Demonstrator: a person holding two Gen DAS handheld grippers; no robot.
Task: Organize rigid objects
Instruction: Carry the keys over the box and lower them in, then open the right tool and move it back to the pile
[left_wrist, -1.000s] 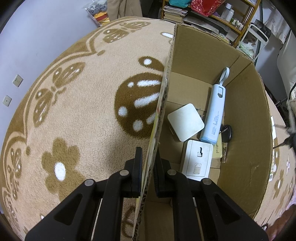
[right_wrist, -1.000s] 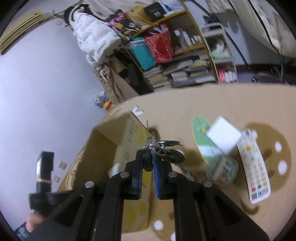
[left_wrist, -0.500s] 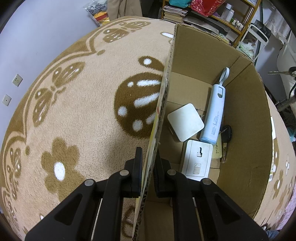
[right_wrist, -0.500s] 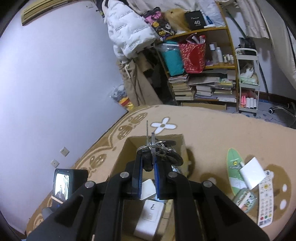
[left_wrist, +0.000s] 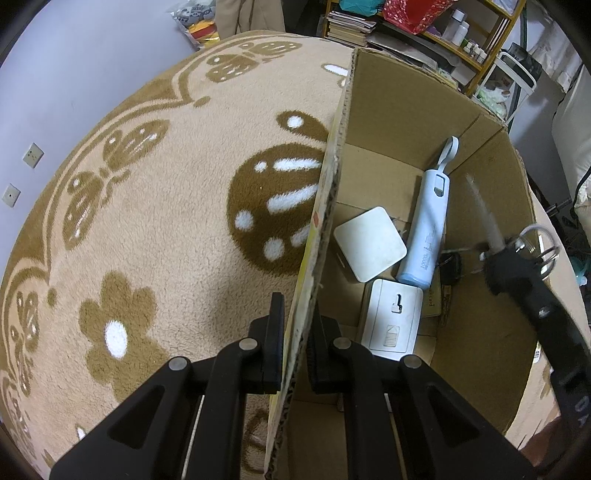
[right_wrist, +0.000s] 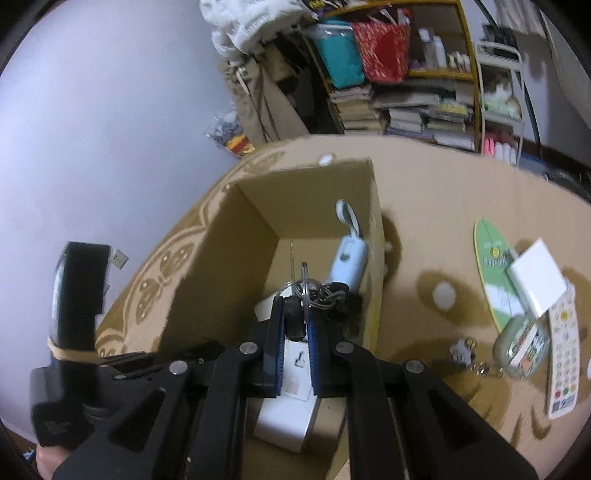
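— Over the cardboard box (right_wrist: 325, 192), what is the right gripper (right_wrist: 295, 321) carrying?

— It is pinching a bunch of keys (right_wrist: 314, 291), its jaws pressed together on the dark key head, with the rings and a long thin key sticking out past the fingertips. In the left wrist view the same gripper is showing at the right, blurred, above the box's right wall.

— And the left gripper (left_wrist: 297, 332)?

— Its jaws are clamping the box's near wall, one finger sitting outside over the patterned rug (left_wrist: 155, 221) and the other inside the box.

— What is lying in the box?

— A pale blue power bank (left_wrist: 428, 229) with a loop is leaning along the floor, a white square device (left_wrist: 369, 249) is lying just beside it, and a white rectangular adapter (left_wrist: 391, 319) is resting nearer the left gripper. Something dark is lying by the power bank's lower end; I cannot tell what.

— Anything waiting outside?

— On the rug to the right, a white remote control (right_wrist: 563, 350), a white box (right_wrist: 537, 277) and a green oval card (right_wrist: 493, 266) are lying close together.
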